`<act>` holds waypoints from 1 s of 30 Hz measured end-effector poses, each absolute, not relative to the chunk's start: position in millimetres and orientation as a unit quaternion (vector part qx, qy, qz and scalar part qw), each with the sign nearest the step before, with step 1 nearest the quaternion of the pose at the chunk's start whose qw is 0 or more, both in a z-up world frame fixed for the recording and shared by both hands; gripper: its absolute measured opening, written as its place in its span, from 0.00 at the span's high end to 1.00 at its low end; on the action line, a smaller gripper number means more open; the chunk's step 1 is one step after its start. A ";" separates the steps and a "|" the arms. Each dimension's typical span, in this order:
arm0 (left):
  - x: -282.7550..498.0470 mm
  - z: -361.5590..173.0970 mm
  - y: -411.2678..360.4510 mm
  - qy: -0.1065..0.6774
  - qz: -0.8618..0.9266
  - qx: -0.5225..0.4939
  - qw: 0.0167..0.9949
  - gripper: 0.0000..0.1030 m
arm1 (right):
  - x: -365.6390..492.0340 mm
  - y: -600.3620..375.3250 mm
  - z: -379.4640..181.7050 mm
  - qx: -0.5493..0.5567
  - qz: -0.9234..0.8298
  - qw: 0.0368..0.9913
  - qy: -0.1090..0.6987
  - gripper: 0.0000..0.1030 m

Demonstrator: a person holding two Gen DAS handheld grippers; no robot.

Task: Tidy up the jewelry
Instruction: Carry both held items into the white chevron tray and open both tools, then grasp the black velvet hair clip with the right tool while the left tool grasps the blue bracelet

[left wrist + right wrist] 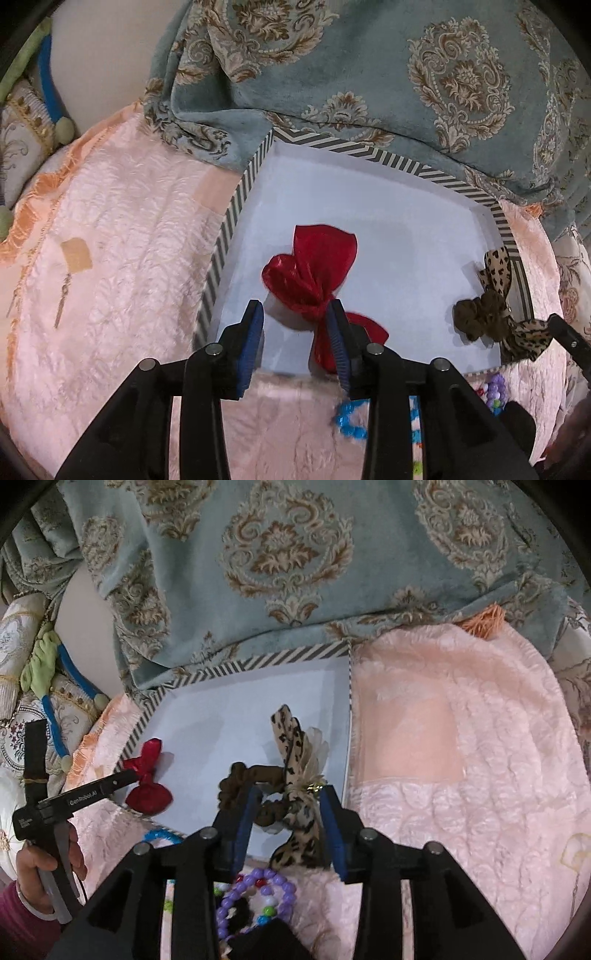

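Observation:
A shallow box [236,206] with a striped rim and white floor lies on a pink blanket. A red bow [314,266] lies inside it at the near left. My left gripper [295,314] is open just above the bow's near end, with the knot by its right finger. A leopard-print bow with a brown scrunchie [487,314] lies at the box's near right corner. In the right wrist view my right gripper [290,797] is open around that leopard bow [295,775], its fingers on either side. The red bow [147,775] and the left gripper [127,775] show at the left.
Purple [258,890] and blue [351,421] bead bracelets lie on the pink blanket [110,258] just in front of the box. A thin earring [62,299] lies on the blanket to the left. A teal patterned cloth [369,74] rises behind the box.

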State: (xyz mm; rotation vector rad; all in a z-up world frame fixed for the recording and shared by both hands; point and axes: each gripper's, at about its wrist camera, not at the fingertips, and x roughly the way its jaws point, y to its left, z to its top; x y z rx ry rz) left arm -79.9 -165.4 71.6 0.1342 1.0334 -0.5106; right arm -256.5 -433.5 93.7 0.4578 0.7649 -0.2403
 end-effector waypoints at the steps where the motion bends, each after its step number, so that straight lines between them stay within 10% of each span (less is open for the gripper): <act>1: -82.1 73.0 -163.6 0.487 -0.241 0.064 0.837 0.81 | -259.5 -430.2 96.0 0.217 -0.118 0.896 0.369 0.60; 30: -165.9 99.0 -120.6 0.440 -0.235 0.076 0.863 0.81 | -319.3 -348.7 117.1 0.121 -0.141 0.909 0.372 0.41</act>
